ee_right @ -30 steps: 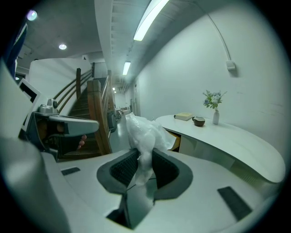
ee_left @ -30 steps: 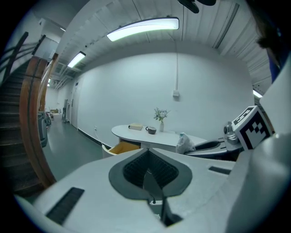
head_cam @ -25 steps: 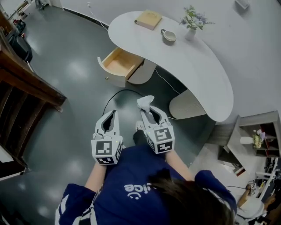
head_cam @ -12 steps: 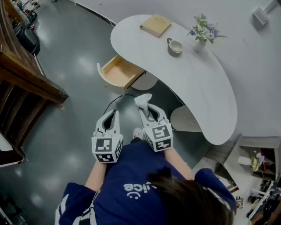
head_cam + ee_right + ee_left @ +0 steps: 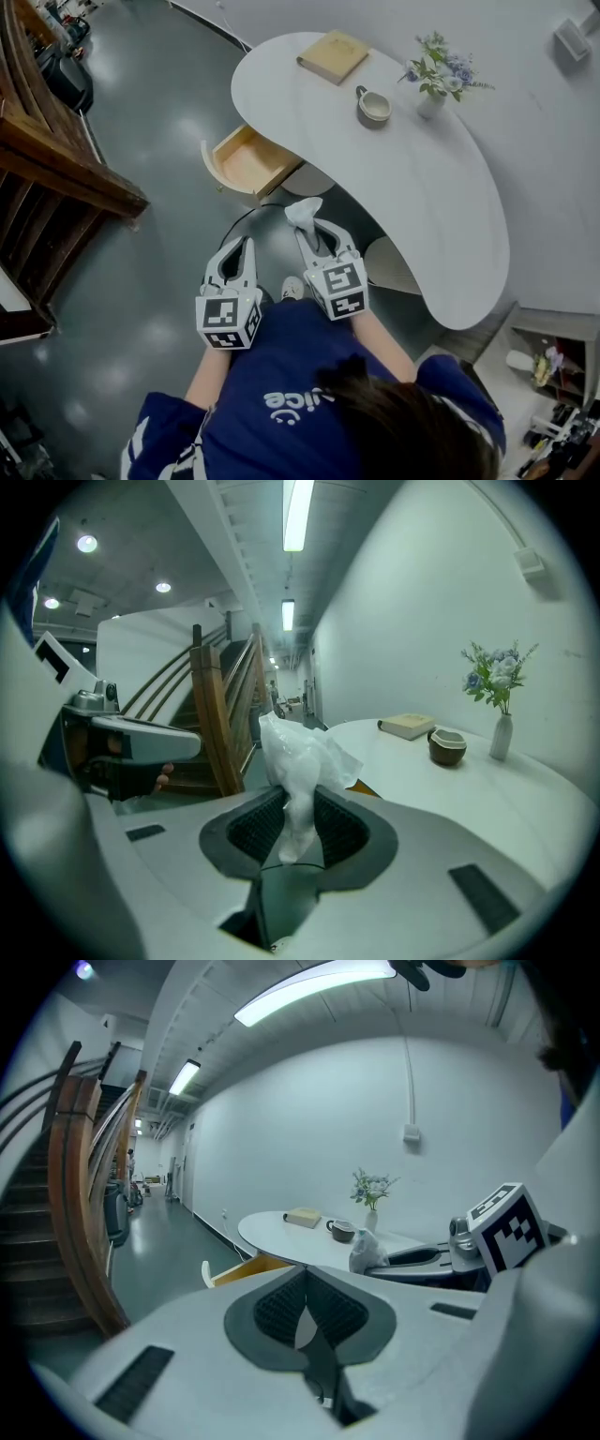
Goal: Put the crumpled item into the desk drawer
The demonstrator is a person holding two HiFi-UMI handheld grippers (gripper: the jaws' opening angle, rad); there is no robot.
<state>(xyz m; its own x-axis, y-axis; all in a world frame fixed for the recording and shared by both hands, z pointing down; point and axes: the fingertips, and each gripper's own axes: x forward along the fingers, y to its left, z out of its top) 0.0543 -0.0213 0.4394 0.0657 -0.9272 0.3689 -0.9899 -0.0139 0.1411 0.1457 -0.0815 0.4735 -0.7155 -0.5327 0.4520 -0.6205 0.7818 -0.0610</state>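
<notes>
- Since a second ago, the table (image 5: 412, 178) and its open drawer (image 5: 246, 161) have slid lower in the head view and now lie nearer your two grippers. Your hold on the crumpled item (image 5: 302, 212) is unchanged.
- Surface and room: you face a white, curved table top over a glossy grey floor (image 5: 159, 112). A plain white wall runs behind it, and a wooden staircase (image 5: 56, 178) stands at your left.
- Drawer: it is pulled out from under the table's left end, with its pale wooden bottom showing.
- Right gripper (image 5: 309, 230): its jaws are partly closed and clenched on the crumpled item, a thin, white, wrinkled wad. The wad's lower tail is pinched between the ribbed pads (image 5: 255, 827), and its bulk stands above the fingertips. You hold it in the air over the floor, short of the drawer.
- Left gripper (image 5: 246, 244): its jaws are closed together with the tips touching and nothing between them. It is level with the right gripper, just beside it.
- On the table, well apart from the drawer, are a book (image 5: 334, 55), a cup (image 5: 373, 105) and a small vase of flowers (image 5: 433, 94).
- A dark cable (image 5: 246, 208) curves across the floor between the drawer and your grippers.
</notes>
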